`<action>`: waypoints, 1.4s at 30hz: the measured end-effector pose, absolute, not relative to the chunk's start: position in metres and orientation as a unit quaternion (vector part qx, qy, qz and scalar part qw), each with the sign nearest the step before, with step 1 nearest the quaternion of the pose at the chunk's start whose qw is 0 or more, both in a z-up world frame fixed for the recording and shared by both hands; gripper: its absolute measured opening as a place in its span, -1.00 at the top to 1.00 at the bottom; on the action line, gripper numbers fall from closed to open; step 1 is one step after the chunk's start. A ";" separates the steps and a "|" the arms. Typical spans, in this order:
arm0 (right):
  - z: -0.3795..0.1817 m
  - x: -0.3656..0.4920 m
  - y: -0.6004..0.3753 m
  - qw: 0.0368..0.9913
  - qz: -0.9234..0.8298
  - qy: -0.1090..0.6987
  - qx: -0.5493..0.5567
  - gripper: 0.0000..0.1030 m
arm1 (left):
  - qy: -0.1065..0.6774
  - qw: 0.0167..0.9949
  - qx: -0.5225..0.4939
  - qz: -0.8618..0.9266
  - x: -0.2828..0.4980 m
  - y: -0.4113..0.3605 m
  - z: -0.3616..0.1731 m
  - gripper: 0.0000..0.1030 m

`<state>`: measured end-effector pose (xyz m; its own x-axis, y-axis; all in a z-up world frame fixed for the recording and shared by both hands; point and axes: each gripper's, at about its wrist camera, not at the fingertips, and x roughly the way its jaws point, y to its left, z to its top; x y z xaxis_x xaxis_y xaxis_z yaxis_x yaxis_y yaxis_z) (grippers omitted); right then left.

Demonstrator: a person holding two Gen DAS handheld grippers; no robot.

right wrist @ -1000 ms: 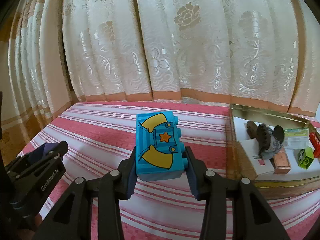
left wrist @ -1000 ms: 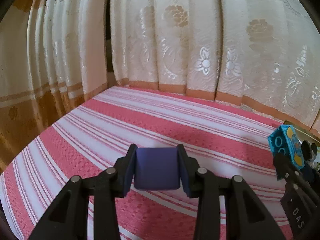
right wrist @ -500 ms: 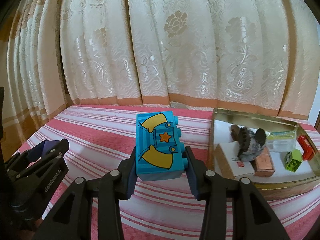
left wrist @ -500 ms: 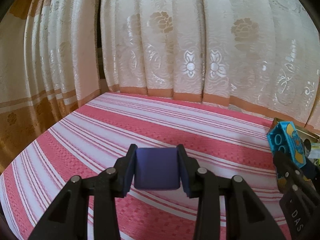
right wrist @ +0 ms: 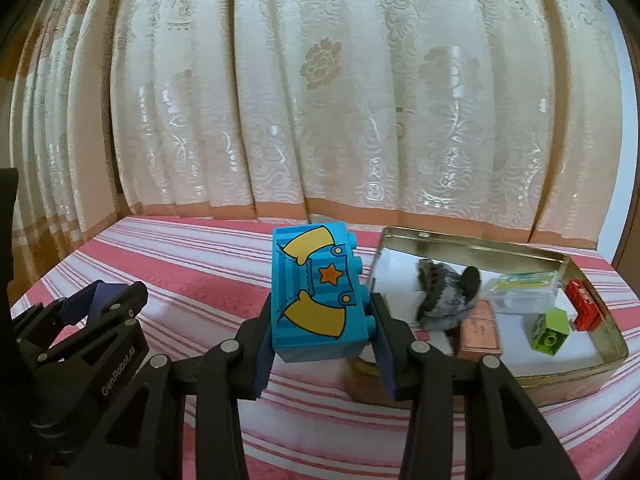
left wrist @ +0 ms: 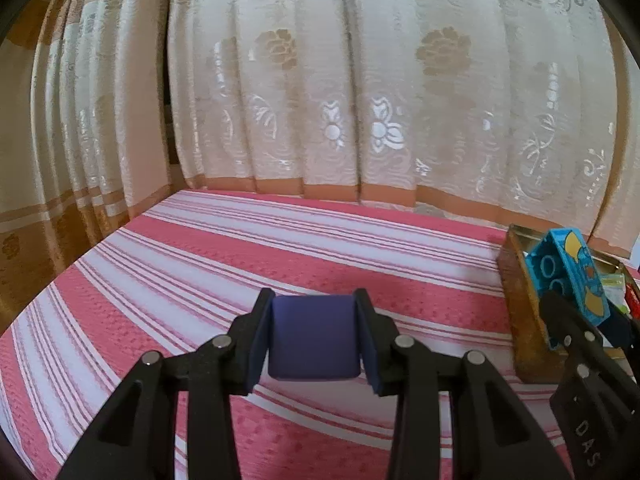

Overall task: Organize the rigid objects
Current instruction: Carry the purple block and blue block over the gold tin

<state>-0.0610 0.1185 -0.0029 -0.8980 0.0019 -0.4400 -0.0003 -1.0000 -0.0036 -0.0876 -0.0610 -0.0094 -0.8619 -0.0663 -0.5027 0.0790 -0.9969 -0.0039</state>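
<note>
Striped cloth (left wrist: 280, 248); blue brick (right wrist: 316, 292) between jaws.

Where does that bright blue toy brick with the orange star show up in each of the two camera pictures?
Left wrist view: the blue toy brick sits at the far right edge, held by the right claw in front of the metal tin.
Right wrist view: the brick is dead centre, between the claw's fingers.
Shared landmark: the metal tin on the striped cloth.
</note>
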 end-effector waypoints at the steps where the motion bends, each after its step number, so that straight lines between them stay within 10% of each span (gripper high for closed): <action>1: -0.003 -0.061 0.121 0.001 0.974 -0.001 -0.226 0.11 | 0.012 0.036 0.260 -0.965 -0.087 -0.058 -0.009 0.25; 42: 0.004 -0.044 0.251 0.088 0.975 0.023 -0.201 0.11 | -0.008 -0.045 0.224 -0.974 -0.069 0.063 0.011 0.25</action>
